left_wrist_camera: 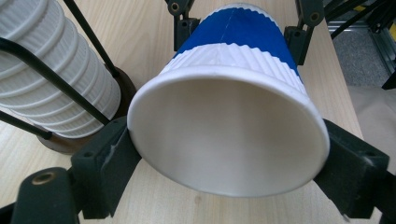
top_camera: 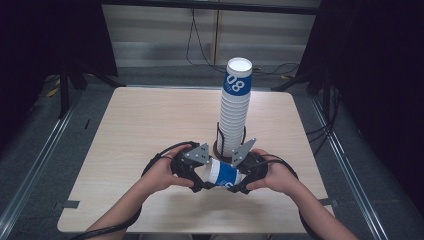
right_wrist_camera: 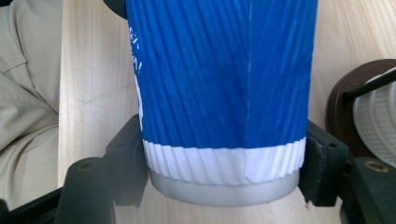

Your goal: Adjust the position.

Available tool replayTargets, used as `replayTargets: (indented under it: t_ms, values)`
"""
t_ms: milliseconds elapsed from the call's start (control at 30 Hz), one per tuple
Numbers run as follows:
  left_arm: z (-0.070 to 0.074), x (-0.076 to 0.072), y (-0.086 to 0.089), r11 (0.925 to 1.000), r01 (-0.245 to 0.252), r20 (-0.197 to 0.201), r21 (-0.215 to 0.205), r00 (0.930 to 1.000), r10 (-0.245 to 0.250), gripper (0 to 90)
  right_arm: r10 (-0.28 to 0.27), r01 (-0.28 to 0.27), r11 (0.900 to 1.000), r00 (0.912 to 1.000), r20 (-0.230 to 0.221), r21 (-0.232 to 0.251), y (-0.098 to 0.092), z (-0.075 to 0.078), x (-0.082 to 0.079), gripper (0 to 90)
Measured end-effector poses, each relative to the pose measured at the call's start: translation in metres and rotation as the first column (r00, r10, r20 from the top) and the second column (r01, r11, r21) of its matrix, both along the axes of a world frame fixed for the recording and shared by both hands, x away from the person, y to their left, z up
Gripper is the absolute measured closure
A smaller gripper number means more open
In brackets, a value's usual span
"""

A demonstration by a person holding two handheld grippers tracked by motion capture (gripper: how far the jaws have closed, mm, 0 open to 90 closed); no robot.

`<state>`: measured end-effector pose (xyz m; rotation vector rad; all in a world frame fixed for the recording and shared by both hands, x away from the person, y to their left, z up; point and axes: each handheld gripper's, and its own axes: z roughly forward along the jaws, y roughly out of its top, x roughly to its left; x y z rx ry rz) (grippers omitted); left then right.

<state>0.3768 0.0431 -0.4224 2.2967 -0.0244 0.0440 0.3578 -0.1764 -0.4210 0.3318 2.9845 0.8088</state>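
A blue-and-white ribbed paper cup [top_camera: 223,174] lies on its side just above the table, held between both grippers. My left gripper [top_camera: 201,183] is shut on its open rim; in the left gripper view the cup's mouth [left_wrist_camera: 229,140] faces the camera, with a jaw pressed on each side. My right gripper [top_camera: 239,186] is shut on the base end; in the right gripper view the cup's blue wall [right_wrist_camera: 219,74] rises between the two jaws. Right behind them stands a tall stack of cups [top_camera: 235,107].
The stack of cups [left_wrist_camera: 51,79] sits in a black wire holder on a round brown base [right_wrist_camera: 343,105], close behind both grippers. The wooden table [top_camera: 145,125] stretches left and right of it. The person's beige clothing [right_wrist_camera: 23,93] is at the near edge.
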Motion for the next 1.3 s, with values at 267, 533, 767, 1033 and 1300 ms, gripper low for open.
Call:
replayTargets:
  t_ms: [267, 533, 767, 1033, 1300]
  values:
    - [0.002, 0.0, -0.001, 1.0, 0.001, 0.011, 0.009, 0.9999, -0.001, 15.7, -0.01, 0.01, 1.0, 0.9999, -0.001, 0.008, -0.001, -0.002, 0.0, 30.1]
    - [0.008, 0.0, -0.001, 1.0, -0.008, -0.003, -0.002, 1.0, 0.008, 15.8, -0.018, 0.018, 1.0, 0.9998, -0.005, 0.013, 0.0, -0.004, -0.001, 29.9]
    - [0.008, 0.0, -0.001, 0.9997, -0.019, -0.009, 0.013, 0.9998, 0.019, 16.2, -0.026, 0.026, 1.0, 0.9996, -0.009, 0.018, 0.001, -0.005, 0.0, 29.8]
    - [0.009, 0.0, -0.001, 0.9994, -0.023, -0.014, 0.025, 0.9996, 0.024, 16.7, -0.03, 0.03, 0.999, 0.9995, -0.01, 0.03, 0.003, -0.009, 0.0, 29.7]
    - [0.012, 0.0, -0.001, 0.9996, -0.018, -0.014, 0.022, 0.9997, 0.019, 16.8, -0.029, 0.029, 0.999, 0.9996, -0.006, 0.032, 0.004, -0.01, 0.0, 29.6]
